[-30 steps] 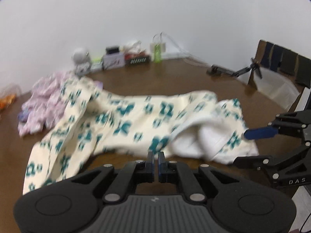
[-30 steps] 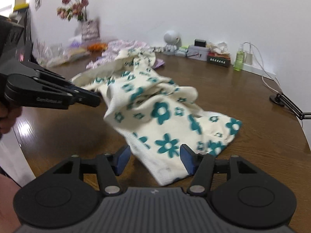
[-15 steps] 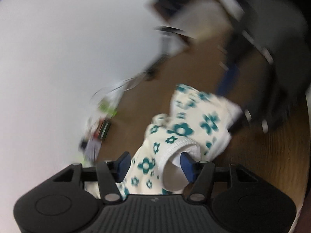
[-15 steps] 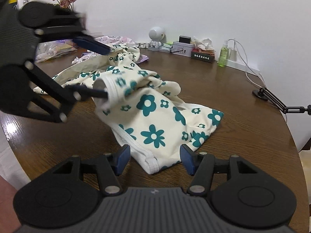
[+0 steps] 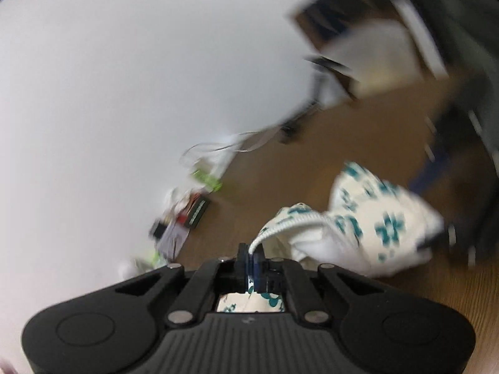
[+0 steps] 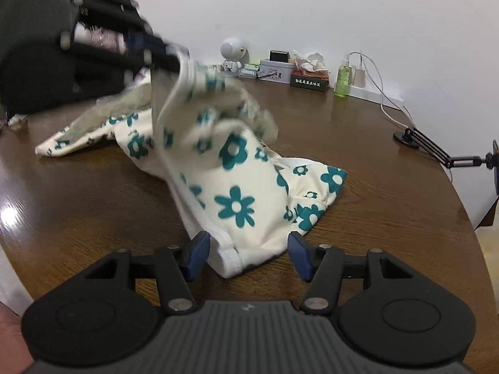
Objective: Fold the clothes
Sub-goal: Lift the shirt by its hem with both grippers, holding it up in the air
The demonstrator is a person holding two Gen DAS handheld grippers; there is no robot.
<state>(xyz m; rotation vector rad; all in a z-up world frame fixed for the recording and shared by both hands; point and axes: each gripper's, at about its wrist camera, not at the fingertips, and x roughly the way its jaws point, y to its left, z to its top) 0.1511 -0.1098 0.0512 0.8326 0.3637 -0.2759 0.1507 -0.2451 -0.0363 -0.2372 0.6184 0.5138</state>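
A cream garment with teal flowers (image 6: 230, 180) lies crumpled on the brown table (image 6: 93, 205). My left gripper (image 5: 251, 249) is shut on its white ribbed hem (image 5: 280, 226) and holds that edge up in the air; in the right wrist view the left gripper (image 6: 162, 53) is at the upper left with cloth hanging from it. Low over the table's near edge my right gripper (image 6: 248, 247) stands open. The garment's near hem lies between its blue pads (image 6: 199, 246), and the pads do not press on it. The left wrist view is blurred by motion.
Along the back wall stand a small white robot figure (image 6: 233, 53), boxes (image 6: 276, 68), a green bottle (image 6: 343, 79) and a power strip with cables (image 6: 374, 93). A black stand arm (image 6: 430, 148) lies at the right. Pink cloth (image 6: 103, 35) shows behind the left gripper.
The left gripper opened around the hem, then shut on it, rolled and lifted it, pulling the cloth up. The right gripper stayed open at the near hem.
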